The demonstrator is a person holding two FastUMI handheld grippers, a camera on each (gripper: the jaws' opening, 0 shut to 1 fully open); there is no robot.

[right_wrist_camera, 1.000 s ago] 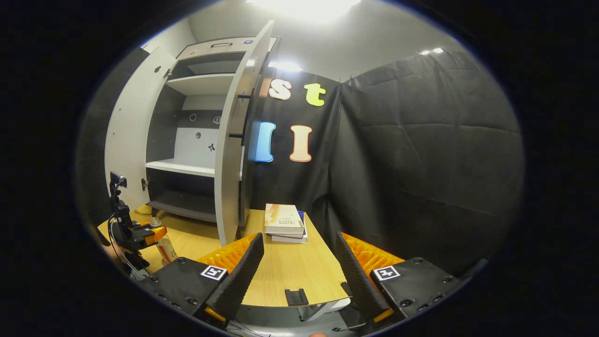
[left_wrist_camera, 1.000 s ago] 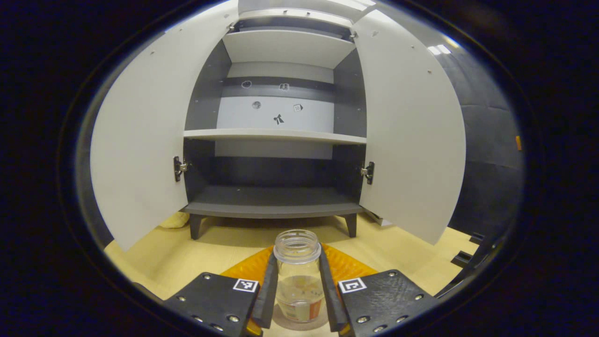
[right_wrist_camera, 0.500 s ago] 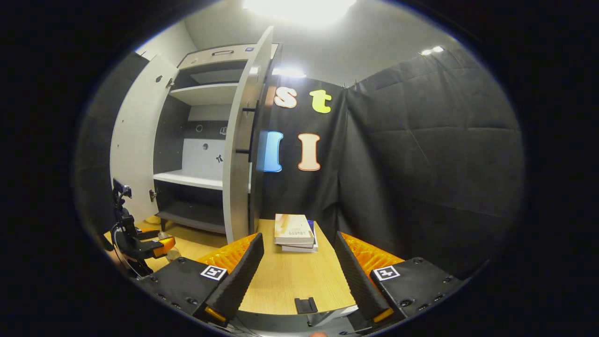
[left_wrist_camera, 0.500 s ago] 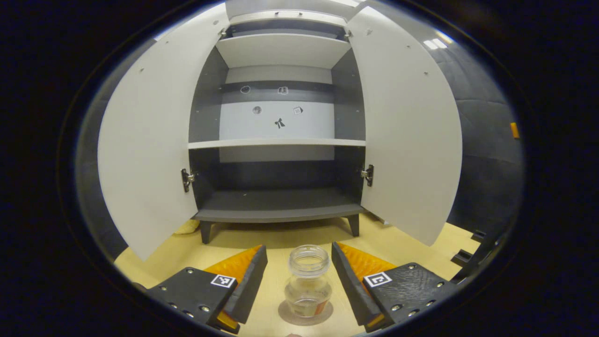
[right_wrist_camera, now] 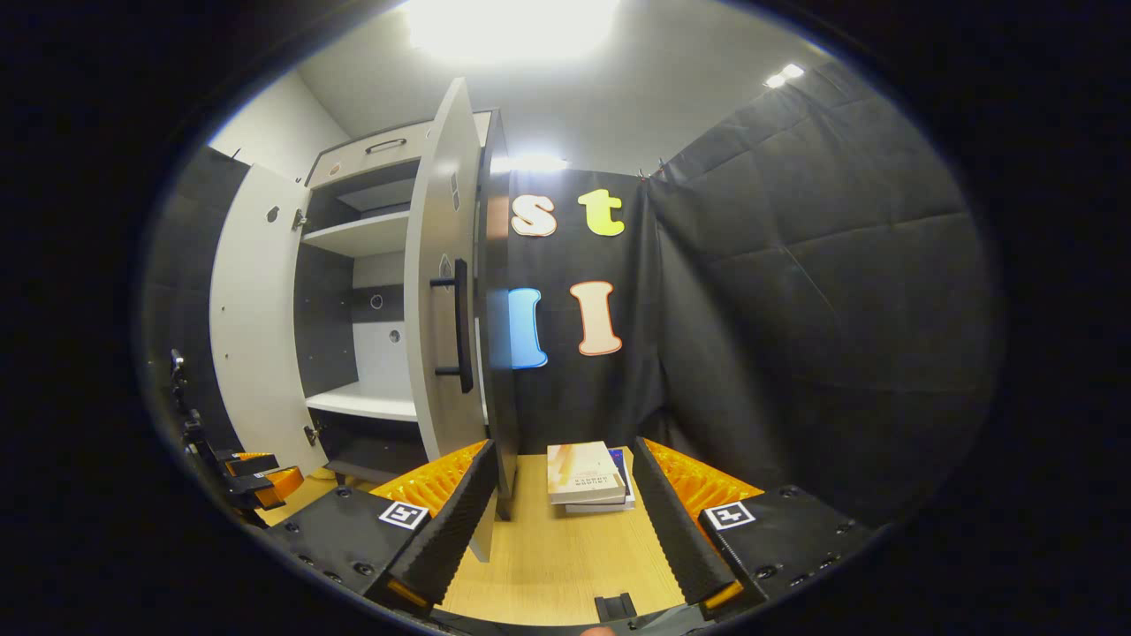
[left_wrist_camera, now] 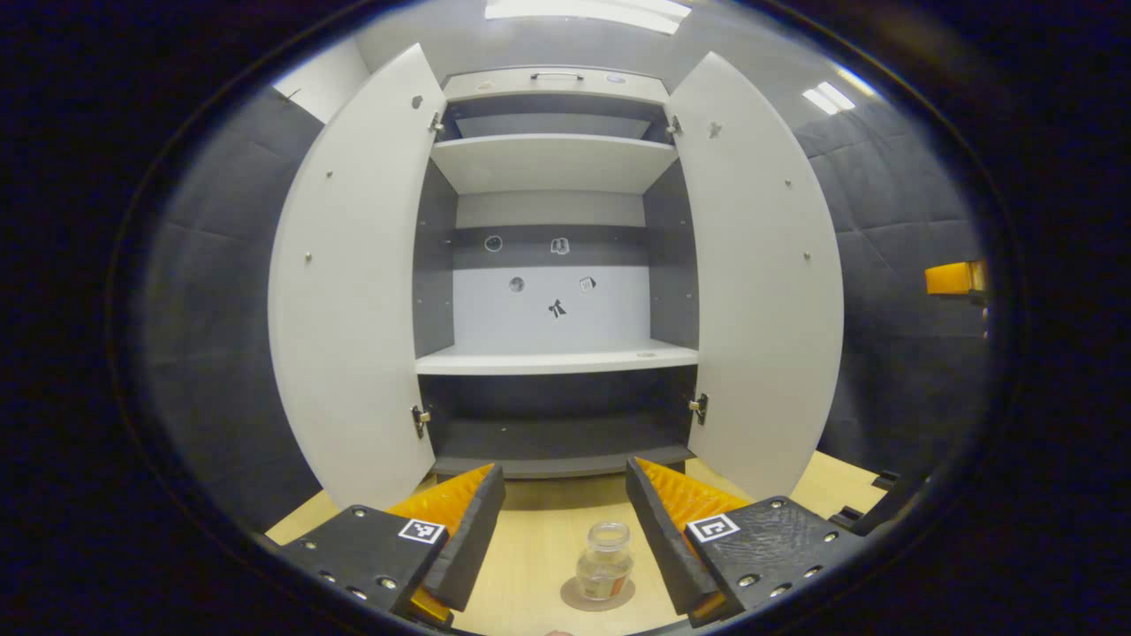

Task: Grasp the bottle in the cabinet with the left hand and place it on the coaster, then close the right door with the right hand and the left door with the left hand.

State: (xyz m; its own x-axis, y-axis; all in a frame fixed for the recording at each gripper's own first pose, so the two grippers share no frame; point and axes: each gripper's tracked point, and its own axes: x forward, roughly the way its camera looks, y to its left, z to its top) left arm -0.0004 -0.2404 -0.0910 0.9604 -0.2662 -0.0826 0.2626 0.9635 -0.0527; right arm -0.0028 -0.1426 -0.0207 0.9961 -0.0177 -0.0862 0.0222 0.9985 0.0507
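Observation:
A small clear glass bottle (left_wrist_camera: 605,565) without a lid stands upright on a round coaster (left_wrist_camera: 598,595) on the wooden table. It is in front of the cabinet (left_wrist_camera: 552,265), whose left door (left_wrist_camera: 353,291) and right door (left_wrist_camera: 760,283) both hang wide open. My left gripper (left_wrist_camera: 564,470) is open, and the bottle sits low between its fingers without touching them. In the right gripper view my right gripper (right_wrist_camera: 564,450) is open and holds nothing. It faces the right door (right_wrist_camera: 446,291), seen nearly edge-on, with its black handle (right_wrist_camera: 461,327).
A stack of books (right_wrist_camera: 583,473) lies on the table right of the right door, against the black cloth wall. The left gripper (right_wrist_camera: 247,473) shows low at the left of the right gripper view. The cabinet shelves (left_wrist_camera: 557,359) are bare.
My left gripper let go of the bottle, then drew back and up, leaving it on the coaster. My right gripper rose and moved closer to the right door.

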